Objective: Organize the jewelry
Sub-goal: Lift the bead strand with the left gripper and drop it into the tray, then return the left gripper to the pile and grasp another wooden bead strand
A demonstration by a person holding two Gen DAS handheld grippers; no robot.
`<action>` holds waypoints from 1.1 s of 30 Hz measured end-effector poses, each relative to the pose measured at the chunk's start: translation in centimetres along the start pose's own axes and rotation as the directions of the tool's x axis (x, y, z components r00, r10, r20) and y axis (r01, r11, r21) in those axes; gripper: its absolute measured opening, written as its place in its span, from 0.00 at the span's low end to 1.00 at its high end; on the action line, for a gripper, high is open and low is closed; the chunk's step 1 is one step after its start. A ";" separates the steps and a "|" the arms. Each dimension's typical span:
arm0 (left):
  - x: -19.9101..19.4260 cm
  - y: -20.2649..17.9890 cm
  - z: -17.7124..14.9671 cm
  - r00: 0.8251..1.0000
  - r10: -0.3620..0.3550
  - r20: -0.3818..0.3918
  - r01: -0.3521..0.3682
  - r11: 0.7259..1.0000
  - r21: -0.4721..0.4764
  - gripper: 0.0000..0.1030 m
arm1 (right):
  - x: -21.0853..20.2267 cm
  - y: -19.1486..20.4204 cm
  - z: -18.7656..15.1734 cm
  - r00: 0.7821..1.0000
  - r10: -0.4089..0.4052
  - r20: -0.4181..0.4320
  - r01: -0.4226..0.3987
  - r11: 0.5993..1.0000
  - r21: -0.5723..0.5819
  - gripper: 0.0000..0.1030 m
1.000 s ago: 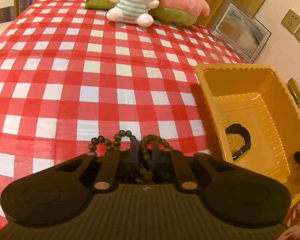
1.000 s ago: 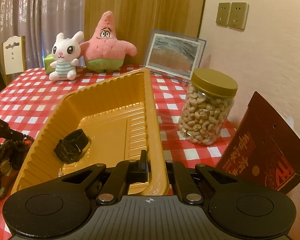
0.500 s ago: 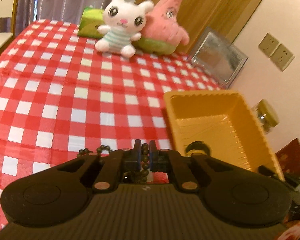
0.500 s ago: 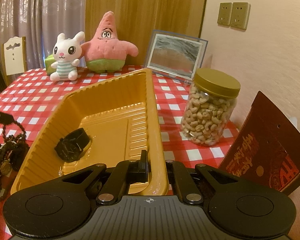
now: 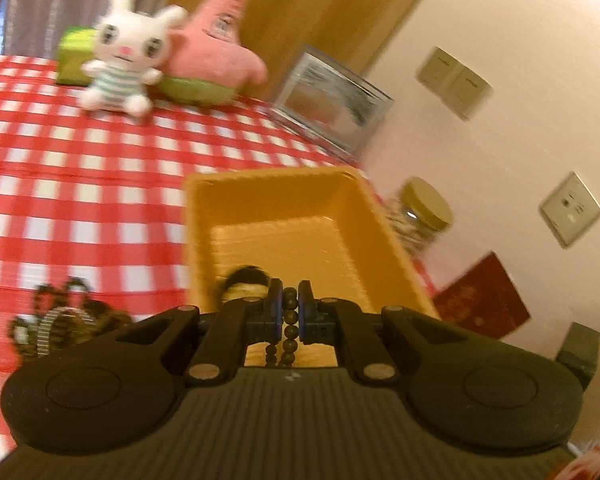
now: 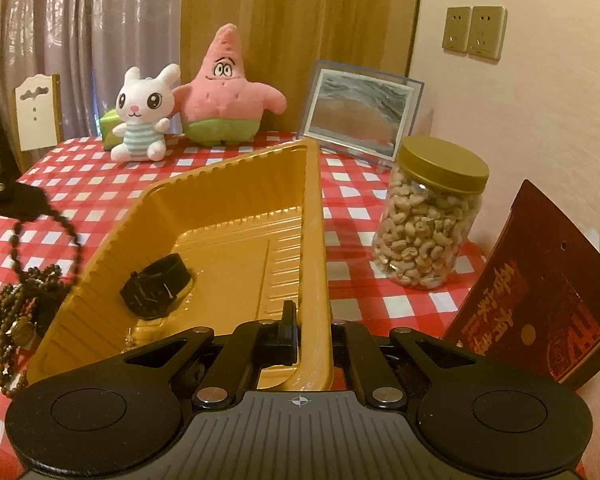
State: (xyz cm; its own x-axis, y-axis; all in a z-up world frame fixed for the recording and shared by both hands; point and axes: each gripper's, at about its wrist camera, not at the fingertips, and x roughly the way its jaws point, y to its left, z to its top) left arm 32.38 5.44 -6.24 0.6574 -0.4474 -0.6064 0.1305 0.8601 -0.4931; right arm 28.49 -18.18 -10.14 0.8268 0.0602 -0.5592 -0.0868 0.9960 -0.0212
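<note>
My left gripper (image 5: 289, 308) is shut on a dark bead bracelet (image 5: 289, 330) that hangs between its pads, over the near end of the yellow tray (image 5: 284, 204). From the right wrist view the same bracelet (image 6: 48, 232) dangles from the left gripper (image 6: 36, 200) above the table, left of the tray (image 6: 312, 240). A black watch (image 6: 156, 286) lies inside the tray. More bead bracelets (image 6: 16, 316) are heaped on the cloth beside the tray, also seen as a blurred jewelry pile (image 5: 60, 320). My right gripper (image 6: 312, 328) is shut on the tray's near right rim.
Red-and-white checked cloth (image 6: 352, 292) covers the table. A cashew jar (image 6: 432, 220) and a dark red packet (image 6: 540, 300) stand right of the tray. A white bunny plush (image 6: 144, 116), a pink star plush (image 6: 228, 88) and a picture frame (image 6: 360, 112) line the back.
My left gripper lifted the bead bracelet off the pile and swung right toward the tray, the view tilting. The right gripper and tray stayed still.
</note>
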 end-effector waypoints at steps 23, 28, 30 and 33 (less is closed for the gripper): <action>1.4 -3.5 -2.9 0.998 0.037 -0.041 -0.032 0.994 0.105 0.21 | -0.1 -0.7 -0.1 1.000 0.018 0.000 -0.018 1.000 -0.010 0.04; -1.7 -0.5 -4.9 0.987 0.160 -0.019 -0.158 0.983 0.091 0.21 | -0.2 -1.1 -0.2 1.000 0.021 -0.005 -0.021 1.000 -0.007 0.04; -2.9 1.1 -5.5 0.975 0.222 -0.013 -0.221 0.973 0.072 0.21 | -0.2 -1.3 -0.3 1.000 0.023 -0.008 -0.023 1.000 -0.006 0.04; -4.5 3.2 -6.3 0.944 0.331 -0.003 -0.330 0.942 0.066 0.21 | -0.3 -1.6 -0.4 1.000 0.025 -0.013 -0.025 1.000 -0.006 0.04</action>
State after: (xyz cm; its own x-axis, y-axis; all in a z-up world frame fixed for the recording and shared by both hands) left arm 25.22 8.67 -9.03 0.6616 -0.1382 -0.7370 -0.0447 0.9738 -0.2228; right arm 28.16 -19.81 -10.30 0.8173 0.0840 -0.5701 -0.1105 0.9938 -0.0120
